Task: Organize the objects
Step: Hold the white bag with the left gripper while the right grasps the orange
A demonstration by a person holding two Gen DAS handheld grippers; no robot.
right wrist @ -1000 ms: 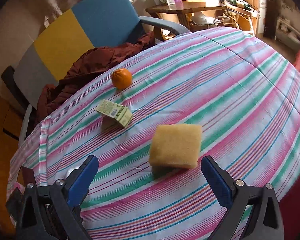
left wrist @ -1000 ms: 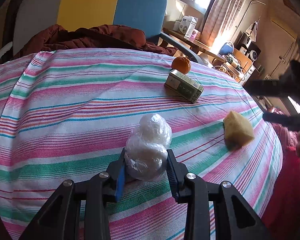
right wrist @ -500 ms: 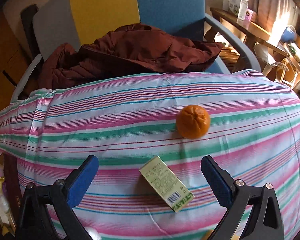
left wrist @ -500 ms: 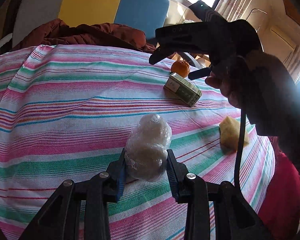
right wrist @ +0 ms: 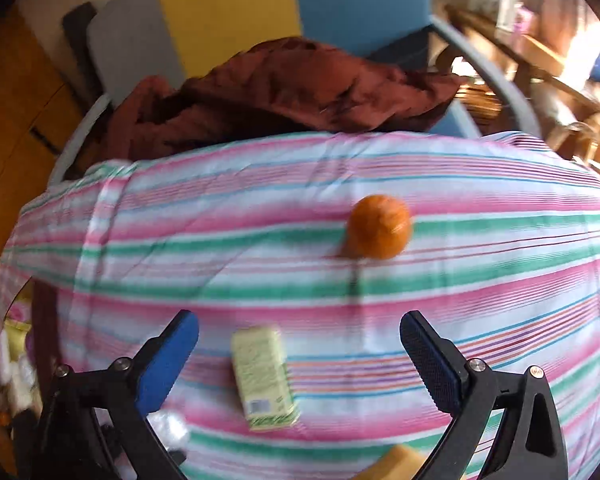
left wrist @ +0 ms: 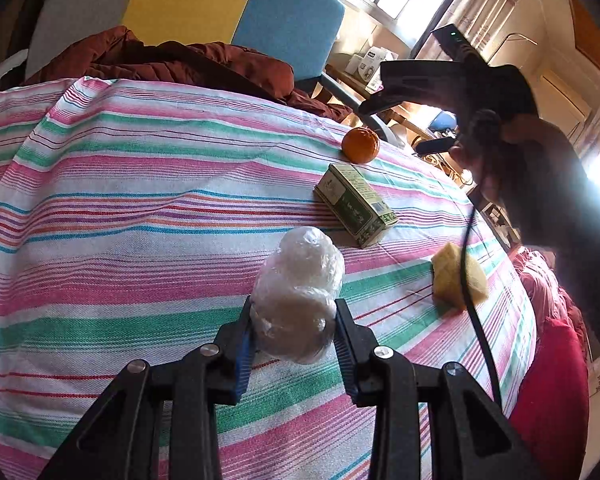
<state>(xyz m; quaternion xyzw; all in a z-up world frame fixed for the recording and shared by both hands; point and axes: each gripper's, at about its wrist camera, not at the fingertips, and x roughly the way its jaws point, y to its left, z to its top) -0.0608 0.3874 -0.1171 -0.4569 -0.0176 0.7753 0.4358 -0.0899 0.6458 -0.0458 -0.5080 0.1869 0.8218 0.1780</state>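
Right gripper (right wrist: 300, 360) fingers spread wide, empty, above green box (right wrist: 264, 376) mid-counter (right wrist: 500, 280); box's long axis runs toward the orange (right wrist: 380, 227) at far edge. Left gripper (left wrist: 294, 344) clamps plastic-wrapped bundle (left wrist: 298, 294).

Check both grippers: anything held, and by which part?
Left gripper clamps the plastic-wrapped bundle across its near, lower end. Right gripper is open, holding nothing.
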